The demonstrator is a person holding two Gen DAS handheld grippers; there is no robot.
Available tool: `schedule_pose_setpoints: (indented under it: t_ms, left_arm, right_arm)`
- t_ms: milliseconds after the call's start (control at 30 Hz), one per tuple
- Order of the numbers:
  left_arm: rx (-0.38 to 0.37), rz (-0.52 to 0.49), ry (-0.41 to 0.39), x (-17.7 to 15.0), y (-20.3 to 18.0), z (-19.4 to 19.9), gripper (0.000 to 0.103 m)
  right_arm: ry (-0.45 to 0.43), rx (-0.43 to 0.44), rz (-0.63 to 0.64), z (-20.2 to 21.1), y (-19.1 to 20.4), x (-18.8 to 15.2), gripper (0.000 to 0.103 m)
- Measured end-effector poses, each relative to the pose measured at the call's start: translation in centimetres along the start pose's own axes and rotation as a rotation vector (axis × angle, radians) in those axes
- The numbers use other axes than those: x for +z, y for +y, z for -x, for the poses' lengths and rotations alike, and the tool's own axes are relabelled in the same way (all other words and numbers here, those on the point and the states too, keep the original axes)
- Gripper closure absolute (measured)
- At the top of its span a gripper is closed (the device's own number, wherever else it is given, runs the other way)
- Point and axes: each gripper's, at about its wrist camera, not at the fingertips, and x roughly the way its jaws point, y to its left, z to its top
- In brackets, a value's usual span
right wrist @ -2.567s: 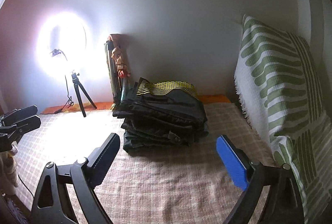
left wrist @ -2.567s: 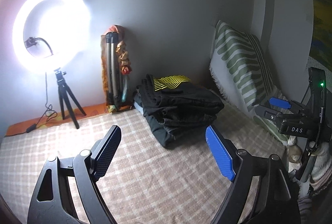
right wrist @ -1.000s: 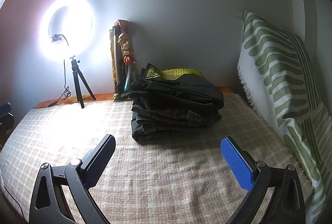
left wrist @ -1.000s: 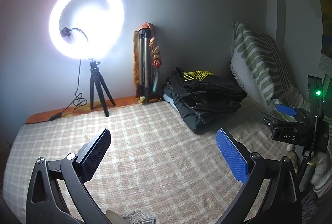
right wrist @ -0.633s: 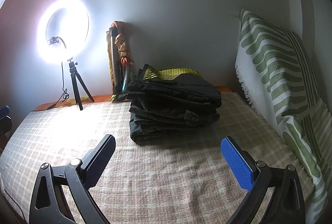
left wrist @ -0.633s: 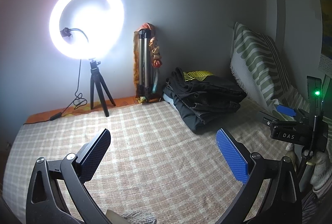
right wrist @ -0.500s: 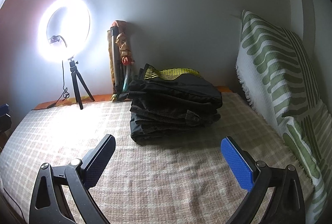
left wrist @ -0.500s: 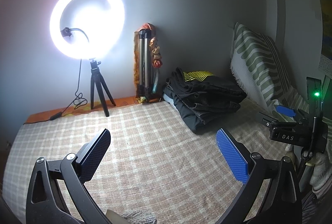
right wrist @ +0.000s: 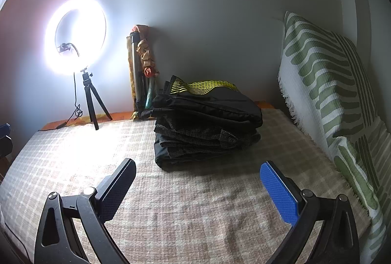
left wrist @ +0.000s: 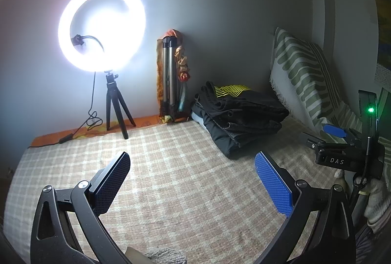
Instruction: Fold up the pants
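The folded pants lay in a dark stack toward the back of the bed, on the checked blanket, with a yellow mesh garment on top of the pile; the stack sat near the wall and just beside a collapsed tripod leaning in the corner. Both tongs hovered over the blanket well short of the stack. The left tongs stood spread wide with nothing between the black pad and the blue pad, and the right tongs were likewise parted and empty. From the left wrist view the right tongs showed at the right edge, with a green light glowing on the unit (the letters DAS were readable on its body). Compared with the frames half a second and a second before, almost nothing had changed: the stack, the ring light on its small stand and the green-striped pillow held nearly the same places in both views. Against the earliest frames, however, both cameras had drawn back from the pile, which had filled more of the left view then, and the ring light had shifted toward the centre.
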Motion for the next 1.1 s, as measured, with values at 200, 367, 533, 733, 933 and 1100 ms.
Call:
schedule_pose_setpoints:
  t_ms: [200, 367, 533, 733, 933, 1100]
  left_arm:
    - [-0.003, 0.002, 0.001, 0.07, -0.19, 0.10, 0.001]
    - [-0.003, 0.002, 0.001, 0.06, -0.13, 0.07, 0.001]
    - [-0.002, 0.004, 0.001, 0.08, -0.24, 0.09, 0.001]
    - [0.000, 0.007, 0.001, 0.05, -0.11, 0.05, 0.001]
    - [-0.001, 0.023, -0.002, -0.10, 0.36, -0.09, 0.001]
    - [0.000, 0.035, -0.009, -0.07, 0.65, -0.01, 0.001]
  right_arm:
    - [0.001, 0.001, 0.000, 0.04, 0.06, -0.04, 0.000]
    - [0.001, 0.002, 0.000, 0.01, 0.08, -0.05, 0.000]
    - [0.002, 0.003, 0.003, 0.01, 0.19, -0.05, 0.000]
    - [0.006, 0.008, 0.005, -0.13, 0.28, -0.06, 0.000]
    - [0.007, 0.009, 0.005, -0.18, 0.36, -0.11, 0.000]
    - [0.011, 0.012, 0.008, -0.37, 0.51, -0.15, 0.000]
